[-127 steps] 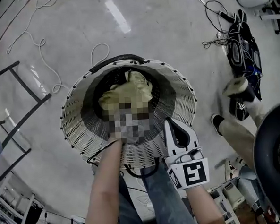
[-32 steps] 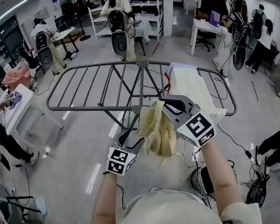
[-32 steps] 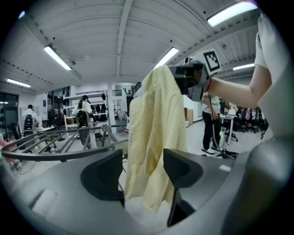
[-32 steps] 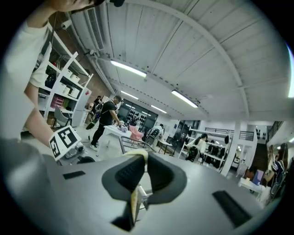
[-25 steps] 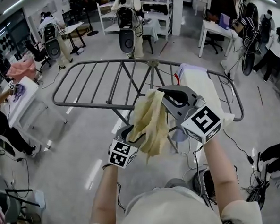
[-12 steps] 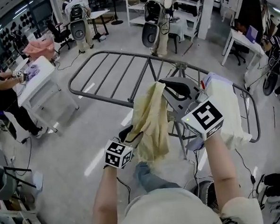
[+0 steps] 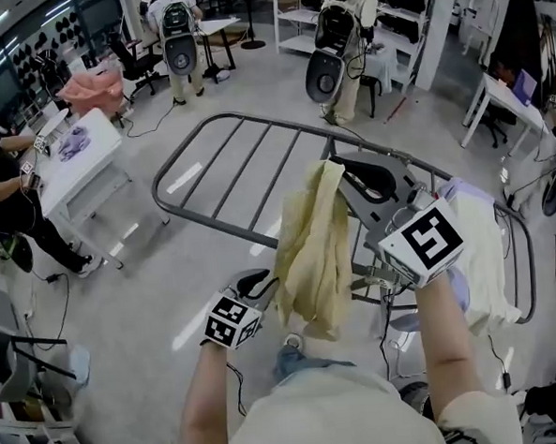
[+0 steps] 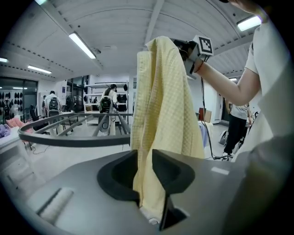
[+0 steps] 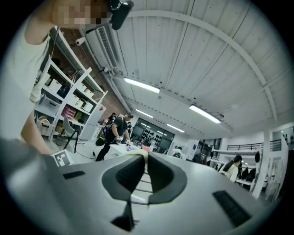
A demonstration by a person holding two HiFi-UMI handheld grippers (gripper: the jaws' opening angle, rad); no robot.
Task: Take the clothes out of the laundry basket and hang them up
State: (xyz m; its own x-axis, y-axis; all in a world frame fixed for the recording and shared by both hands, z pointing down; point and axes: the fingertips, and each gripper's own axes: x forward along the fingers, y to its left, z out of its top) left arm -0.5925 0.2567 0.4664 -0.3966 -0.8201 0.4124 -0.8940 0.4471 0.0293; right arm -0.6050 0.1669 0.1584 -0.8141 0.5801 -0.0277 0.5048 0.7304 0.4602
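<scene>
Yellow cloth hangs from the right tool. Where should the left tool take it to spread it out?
Take the yellow cloth near its lower left edge, coming from the person's left, about level. It hangs from the right tool as a long folded strip, so that free edge can be pulled wide. The left tool has just been closing with that part between its jaws.

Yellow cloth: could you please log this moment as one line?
right tongs: shut on yellow waffle-weave cloth | left tongs: just closed lower down | grey metal rack: ahead
</scene>
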